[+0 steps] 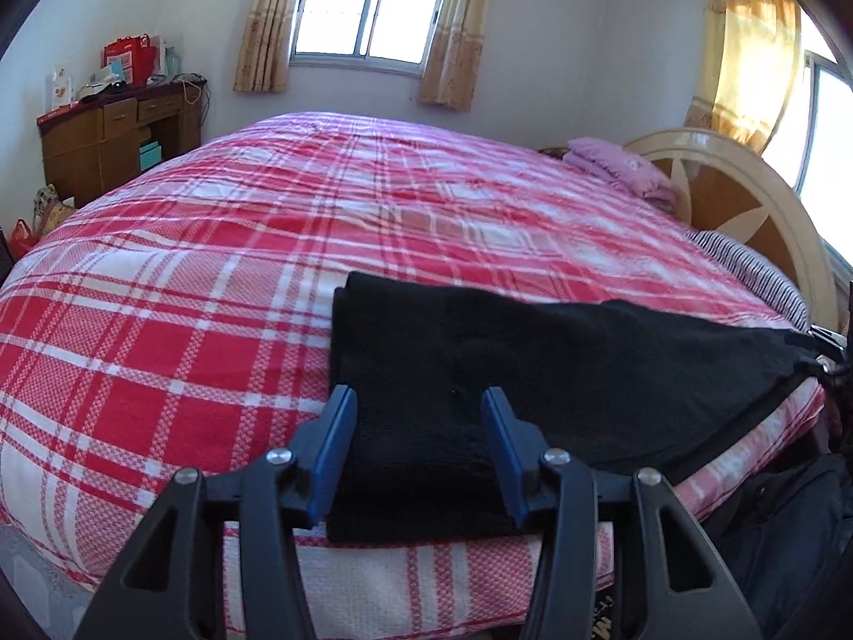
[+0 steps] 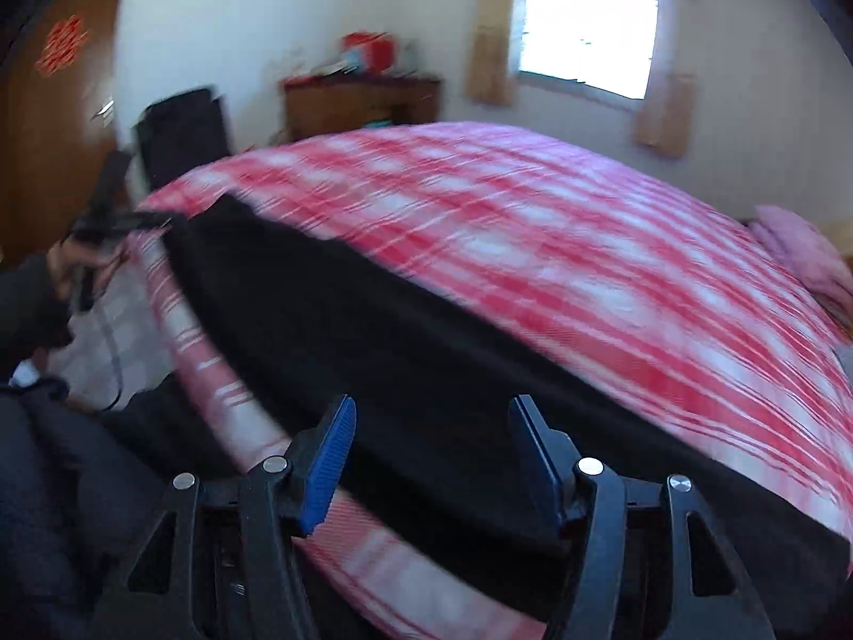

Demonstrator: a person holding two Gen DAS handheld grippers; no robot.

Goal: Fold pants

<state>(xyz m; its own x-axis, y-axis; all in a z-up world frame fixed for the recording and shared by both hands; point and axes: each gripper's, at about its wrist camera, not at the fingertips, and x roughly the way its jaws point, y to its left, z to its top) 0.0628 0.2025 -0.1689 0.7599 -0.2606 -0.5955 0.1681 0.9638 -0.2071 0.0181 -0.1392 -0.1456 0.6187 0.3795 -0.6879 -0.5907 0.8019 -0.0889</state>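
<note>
Red-plaid bed [image 1: 213,277] bears black pants [image 1: 480,362]; both claws gape, no legible writing.

place: home bedroom | bed with red plaid cover [image 1: 213,277] at centre | curtained window [image 1: 373,5] at 12 o'clock | wooden desk [image 1: 112,138] at 10 o'clock

matt black cloth pants [image 1: 480,368]

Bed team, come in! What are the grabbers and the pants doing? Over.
Left hand-held gripper open over black fabric pants. Right hand-held gripper open, view blurred. Pants lie along red plaid bed cover edge. Nothing in the way.
</note>
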